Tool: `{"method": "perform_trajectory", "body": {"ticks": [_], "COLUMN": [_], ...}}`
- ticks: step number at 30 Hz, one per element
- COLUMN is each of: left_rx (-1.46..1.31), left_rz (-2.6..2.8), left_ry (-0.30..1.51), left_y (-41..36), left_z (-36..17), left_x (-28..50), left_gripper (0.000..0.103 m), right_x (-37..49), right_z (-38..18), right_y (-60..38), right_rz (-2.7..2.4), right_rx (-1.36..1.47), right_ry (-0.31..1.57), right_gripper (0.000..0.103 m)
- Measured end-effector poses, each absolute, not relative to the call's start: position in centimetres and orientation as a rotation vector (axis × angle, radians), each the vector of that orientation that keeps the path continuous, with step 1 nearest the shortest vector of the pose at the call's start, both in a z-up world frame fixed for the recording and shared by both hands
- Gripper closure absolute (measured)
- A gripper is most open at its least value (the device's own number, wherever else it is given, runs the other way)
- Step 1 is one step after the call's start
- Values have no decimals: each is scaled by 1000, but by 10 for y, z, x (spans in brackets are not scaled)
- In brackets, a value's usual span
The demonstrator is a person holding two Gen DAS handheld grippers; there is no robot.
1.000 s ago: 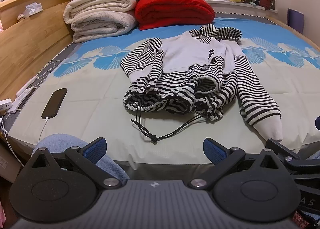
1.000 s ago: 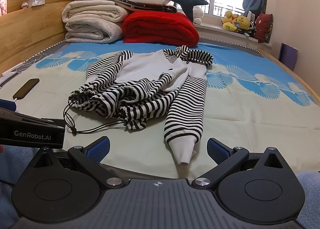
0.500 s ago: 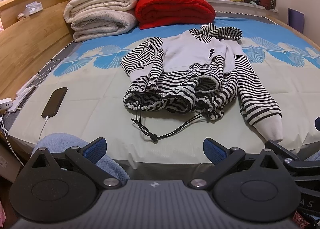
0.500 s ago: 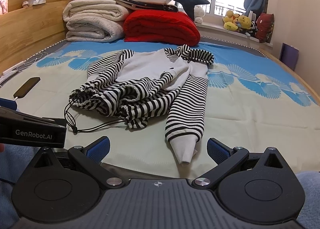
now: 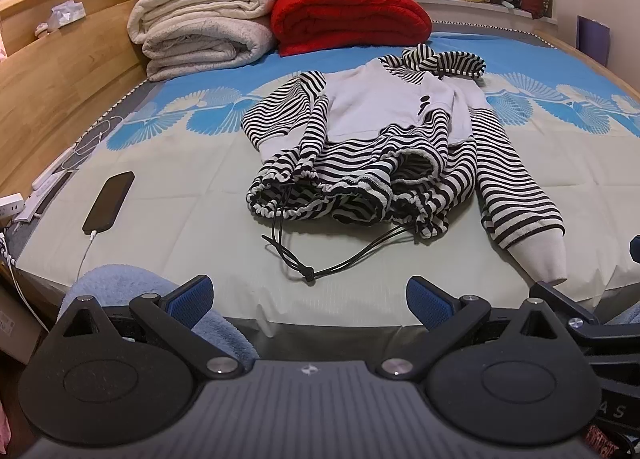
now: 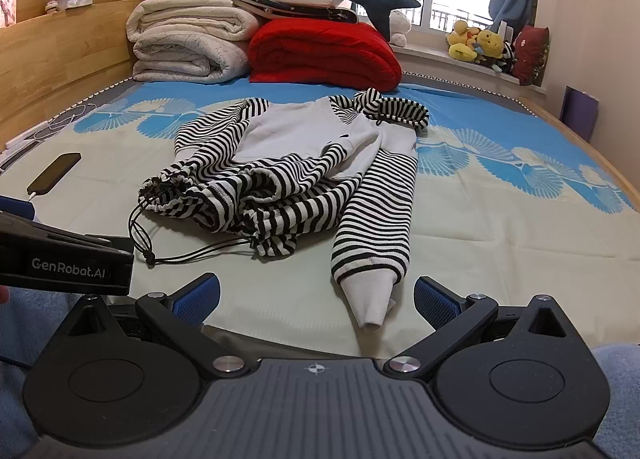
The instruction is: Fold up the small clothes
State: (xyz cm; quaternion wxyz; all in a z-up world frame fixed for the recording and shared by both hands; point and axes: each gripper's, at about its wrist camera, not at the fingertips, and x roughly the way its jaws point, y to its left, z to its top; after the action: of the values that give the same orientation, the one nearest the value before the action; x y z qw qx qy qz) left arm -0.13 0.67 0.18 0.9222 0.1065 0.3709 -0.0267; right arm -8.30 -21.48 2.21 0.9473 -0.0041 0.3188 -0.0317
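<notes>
Across the bed (image 5: 160, 163) a striped hoodie (image 5: 384, 147) lay rumpled, unfolded; both tongs (image 5: 310, 297) (image 6: 316, 299) gaped wide, empty.

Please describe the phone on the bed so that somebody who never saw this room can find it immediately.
Start from the wooden bed frame along the left side of the bed. Beside it, on the pale green part of the sheet and left of the striped hoodie, lies the phone. It is the only flat, black, hard slab there, with a white cable plugged into its near end.
</notes>
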Motion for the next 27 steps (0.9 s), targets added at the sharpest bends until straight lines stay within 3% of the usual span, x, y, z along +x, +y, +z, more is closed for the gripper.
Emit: {"method": "perform_trajectory", "body": {"ticks": [13,22,26,27], "left_rx": [183,122,46,31], "left_rz": [-39,122,188,197], "left_ry": [821,856,901,910], "left_y": [14,55,76,79], "left_z": [-10,-16,-19,-20], "left_x": [21,123,170,180], "left_gripper": [0,0,0,0], "right_x": [-71,26,89,102], "right_z": [16,-19,-61,-70], "right_y": [-218,-303,-353,-359], "right_rz": [-61,-226,-221,-208], "right_rx": [13,286,514,549], "right_ry": [684,828,961,999], "right_gripper": [1,1,10,28]}}
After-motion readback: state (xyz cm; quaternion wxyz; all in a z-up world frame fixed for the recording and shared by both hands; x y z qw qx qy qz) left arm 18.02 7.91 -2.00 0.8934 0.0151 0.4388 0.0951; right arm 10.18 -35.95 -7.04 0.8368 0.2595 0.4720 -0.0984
